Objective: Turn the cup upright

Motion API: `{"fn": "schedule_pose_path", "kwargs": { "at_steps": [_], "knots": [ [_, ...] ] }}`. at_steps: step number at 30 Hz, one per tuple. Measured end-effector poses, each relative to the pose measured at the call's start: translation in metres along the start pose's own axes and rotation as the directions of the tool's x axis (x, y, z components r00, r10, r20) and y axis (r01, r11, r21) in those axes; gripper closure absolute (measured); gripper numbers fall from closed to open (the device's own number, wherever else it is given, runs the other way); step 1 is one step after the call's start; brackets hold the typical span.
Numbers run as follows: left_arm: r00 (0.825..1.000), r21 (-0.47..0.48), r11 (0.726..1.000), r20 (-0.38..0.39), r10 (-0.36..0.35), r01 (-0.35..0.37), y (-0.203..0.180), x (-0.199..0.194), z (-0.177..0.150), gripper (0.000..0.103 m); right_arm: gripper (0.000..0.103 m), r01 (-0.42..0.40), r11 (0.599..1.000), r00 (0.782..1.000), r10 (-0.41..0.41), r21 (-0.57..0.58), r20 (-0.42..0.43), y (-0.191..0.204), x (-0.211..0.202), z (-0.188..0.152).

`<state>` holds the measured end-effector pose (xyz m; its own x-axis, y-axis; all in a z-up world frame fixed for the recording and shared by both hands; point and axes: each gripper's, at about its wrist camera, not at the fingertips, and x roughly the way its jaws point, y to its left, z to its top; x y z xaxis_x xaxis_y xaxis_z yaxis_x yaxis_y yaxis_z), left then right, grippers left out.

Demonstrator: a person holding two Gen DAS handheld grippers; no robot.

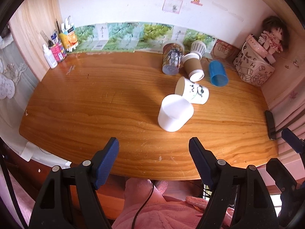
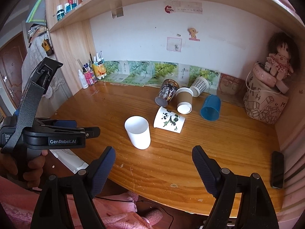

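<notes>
A plain white cup [image 1: 175,115] [image 2: 138,132] stands upright on the wooden desk [image 1: 95,105] [image 2: 171,162], mouth up. Behind it several cups lie on their sides: a panda paper cup [image 1: 192,91] [image 2: 169,122], a brown sleeved coffee cup [image 1: 193,66] [image 2: 184,100], a dark printed cup [image 1: 172,59] [image 2: 166,92], a blue plastic cup [image 1: 217,73] [image 2: 210,107] and a checked cup [image 1: 198,47] [image 2: 199,86]. My left gripper [image 1: 154,147] is open and empty, near the desk's front edge. My right gripper [image 2: 153,156] is open and empty, in front of the white cup.
A pen holder and bottles [image 1: 57,47] [image 2: 91,74] stand at the back left. A printed bag with a doll [image 1: 255,64] [image 2: 266,103] sits at the back right. A black phone [image 1: 270,125] [image 2: 277,169] lies at the right edge. The left gripper's body [image 2: 47,133] shows at the right wrist view's left.
</notes>
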<state>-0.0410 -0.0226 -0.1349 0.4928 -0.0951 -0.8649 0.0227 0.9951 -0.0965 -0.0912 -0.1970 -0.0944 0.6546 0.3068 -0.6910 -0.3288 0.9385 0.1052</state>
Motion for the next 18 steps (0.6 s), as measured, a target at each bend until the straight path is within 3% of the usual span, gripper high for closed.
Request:
{"fn": "schedule_pose_path", "kwargs": {
  "at_steps": [5, 9, 13, 18],
  "knots": [
    [0.998, 0.005, 1.0, 0.06, -0.021, 0.021, -0.012, -0.024, 0.01, 0.024, 0.0, -0.028, 0.999, 0.999, 0.027, 0.038, 0.033, -0.005, -0.018, 0.009],
    [0.99, 0.043, 0.999, 0.137, -0.017, 0.012, -0.023, -0.041, 0.017, 0.023, 0.0, -0.033, 0.996, 0.998, 0.029, 0.082, 0.053, -0.012, -0.025, 0.015],
    [0.982, 0.014, 0.999, 0.188, -0.032, 0.03, -0.025, -0.055, 0.026, 0.019, 0.0, -0.008, 0.99, 0.995, -0.006, 0.14, 0.1, -0.021, -0.035, 0.02],
    [0.956, 0.028, 1.0, 0.293, 0.004, -0.013, -0.031, -0.076, 0.032, 0.016, 0.0, 0.025, 0.974, 0.983, -0.065, 0.226, 0.172, -0.037, -0.052, 0.028]
  ]
}}
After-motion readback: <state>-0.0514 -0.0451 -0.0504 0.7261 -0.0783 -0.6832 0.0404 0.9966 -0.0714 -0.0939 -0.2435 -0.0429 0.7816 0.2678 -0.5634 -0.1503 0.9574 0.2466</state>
